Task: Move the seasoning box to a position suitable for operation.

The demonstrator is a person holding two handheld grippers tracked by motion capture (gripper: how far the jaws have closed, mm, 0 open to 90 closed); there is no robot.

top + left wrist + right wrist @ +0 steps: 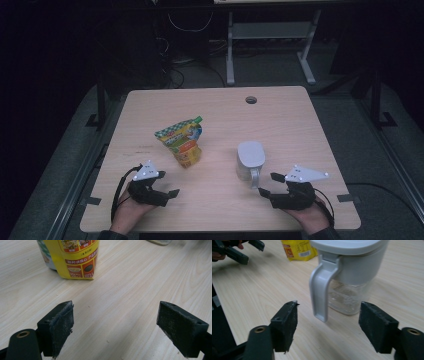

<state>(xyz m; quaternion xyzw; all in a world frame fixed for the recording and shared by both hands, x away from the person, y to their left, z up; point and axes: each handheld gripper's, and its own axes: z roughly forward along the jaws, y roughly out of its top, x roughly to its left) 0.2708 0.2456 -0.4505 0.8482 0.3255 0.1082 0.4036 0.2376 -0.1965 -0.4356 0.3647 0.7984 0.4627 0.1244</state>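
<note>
A yellow and green snack bag (182,141) stands upright near the middle of the wooden table (280,120); its lower part (77,260) is ahead of my left gripper (115,326). That left gripper (167,184) rests near the front left edge, open and empty. A clear jug with a grey lid and handle (250,160) stands right of centre. In the right gripper view the jug's handle (320,290) hangs just ahead of my right gripper (328,326), whose jaws stand wide apart without touching it. The right gripper (270,183) sits just in front of the jug.
A round cable hole (251,100) lies near the table's far edge. Bare wood stretches between the bag and the jug. Beyond the table stand a metal frame's legs (230,55) and cables on a dark floor. The left gripper (237,250) lies far off, past the jug.
</note>
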